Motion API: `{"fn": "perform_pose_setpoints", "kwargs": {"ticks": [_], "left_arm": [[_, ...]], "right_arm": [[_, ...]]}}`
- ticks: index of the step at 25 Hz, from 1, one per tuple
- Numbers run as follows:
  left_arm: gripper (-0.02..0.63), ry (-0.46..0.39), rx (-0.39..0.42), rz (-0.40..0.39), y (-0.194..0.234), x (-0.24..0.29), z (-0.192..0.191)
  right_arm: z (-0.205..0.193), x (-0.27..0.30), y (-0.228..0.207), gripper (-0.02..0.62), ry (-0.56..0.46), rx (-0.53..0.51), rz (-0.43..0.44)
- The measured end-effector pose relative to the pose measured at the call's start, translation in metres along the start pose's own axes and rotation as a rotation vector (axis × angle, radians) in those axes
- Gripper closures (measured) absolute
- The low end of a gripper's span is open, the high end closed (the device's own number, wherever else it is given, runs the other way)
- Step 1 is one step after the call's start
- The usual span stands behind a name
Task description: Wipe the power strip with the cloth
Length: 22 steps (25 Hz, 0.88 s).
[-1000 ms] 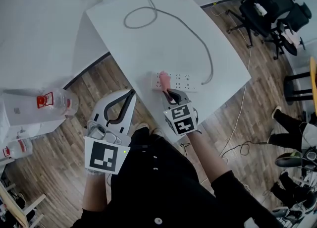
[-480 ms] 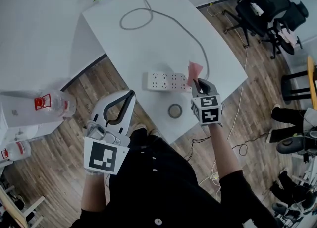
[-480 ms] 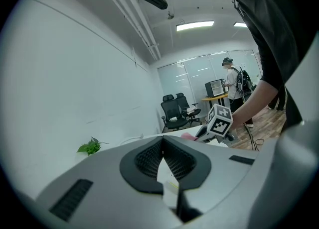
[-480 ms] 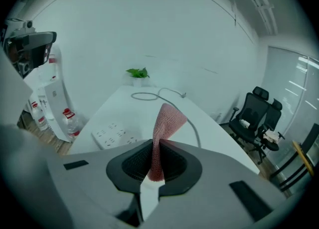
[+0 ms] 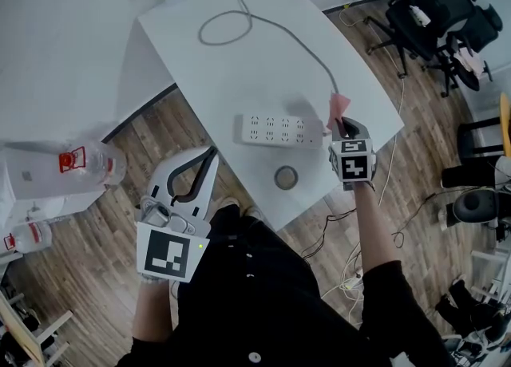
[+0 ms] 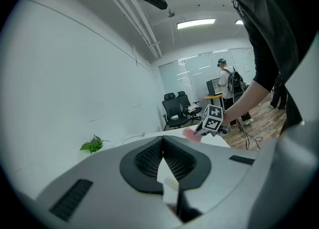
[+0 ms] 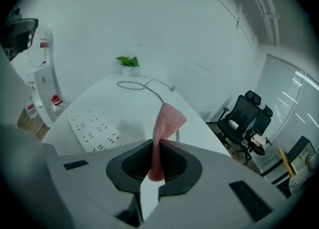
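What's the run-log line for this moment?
right gripper: shut on cloth | cloth: off power strip, beside its cable | left gripper: shut, empty

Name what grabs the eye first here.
The pink cloth stands out, pinched upright in the right gripper just past the right end of the white power strip on the white table. Next comes the strip's grey cable, looping across the far half of the table. The left gripper hangs over the floor short of the table, jaws together.
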<state>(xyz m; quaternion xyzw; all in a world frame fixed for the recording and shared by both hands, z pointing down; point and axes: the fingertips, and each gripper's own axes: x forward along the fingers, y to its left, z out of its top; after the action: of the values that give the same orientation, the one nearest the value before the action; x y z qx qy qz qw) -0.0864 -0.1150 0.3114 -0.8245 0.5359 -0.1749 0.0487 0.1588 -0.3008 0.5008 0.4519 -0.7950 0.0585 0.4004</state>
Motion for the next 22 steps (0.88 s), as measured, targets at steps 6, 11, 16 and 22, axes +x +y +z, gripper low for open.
{"fn": "perform_pose_setpoints", "kwargs": {"ticks": [6, 11, 16, 22], "left_arm": [[0.592, 0.016, -0.009, 0.002, 0.002, -0.003, -0.007], [0.592, 0.021, -0.014, -0.001, 0.002, -0.004, -0.011], [0.592, 0.02, -0.019, -0.003, 0.003, -0.005, -0.012], [0.592, 0.018, -0.024, 0.006, 0.007, -0.008, -0.013]], "right_arm": [[-0.01, 0.015, 0.022, 0.547, 0.044, -0.018, 0.055], [-0.012, 0.023, 0.035, 0.546, 0.066, -0.04, 0.076], [-0.006, 0.027, 0.054, 0.546, 0.072, -0.059, 0.116], [0.001, 0.03, 0.08, 0.546, 0.07, -0.083, 0.16]]}}
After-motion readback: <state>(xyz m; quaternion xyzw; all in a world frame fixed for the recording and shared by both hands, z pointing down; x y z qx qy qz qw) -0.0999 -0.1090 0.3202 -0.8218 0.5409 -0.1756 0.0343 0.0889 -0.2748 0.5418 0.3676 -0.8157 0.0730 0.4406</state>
